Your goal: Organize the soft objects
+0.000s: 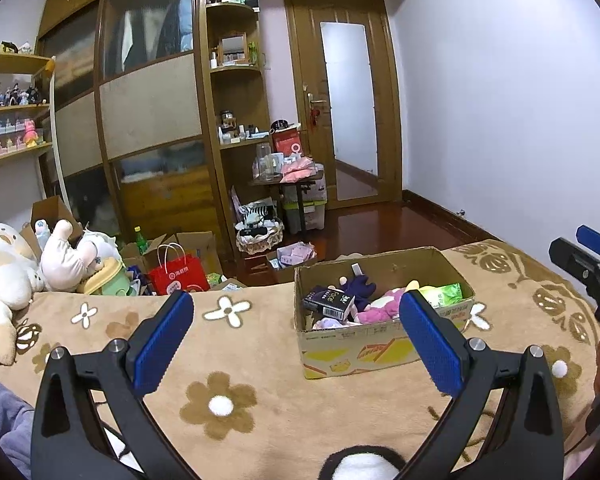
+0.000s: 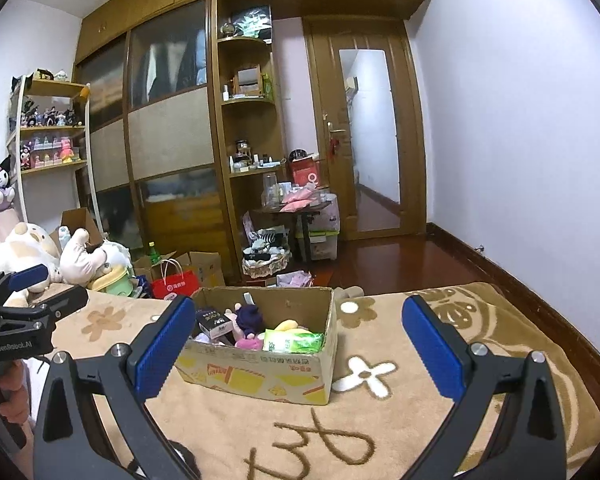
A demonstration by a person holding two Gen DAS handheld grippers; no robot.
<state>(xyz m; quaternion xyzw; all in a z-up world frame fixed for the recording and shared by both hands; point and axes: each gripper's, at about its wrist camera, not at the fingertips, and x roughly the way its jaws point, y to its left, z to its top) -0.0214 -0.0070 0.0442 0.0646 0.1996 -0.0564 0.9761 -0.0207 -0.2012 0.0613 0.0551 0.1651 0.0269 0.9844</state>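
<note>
Fingers of both grippers stand wide apart and hold nothing: the left gripper (image 1: pixel 296 336) and the right gripper (image 2: pixel 300 340) hover above the flowered blanket (image 1: pixel 260 344) on the bed. The cardboard box (image 2: pixel 260 376), with a purple plush (image 2: pixel 249 317), a pink plush (image 1: pixel 380 304), a green packet (image 2: pixel 294 342) and a dark carton (image 1: pixel 329 303) inside, sits ahead between them, nearer the right gripper's reach, I judge. More plush toys (image 1: pixel 28 268) lie piled far to the left, closer to the left gripper.

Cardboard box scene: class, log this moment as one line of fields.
left gripper: open, empty | right gripper: open, empty | cardboard box: on blanket, holding plush toys | stage: nothing grasped
</note>
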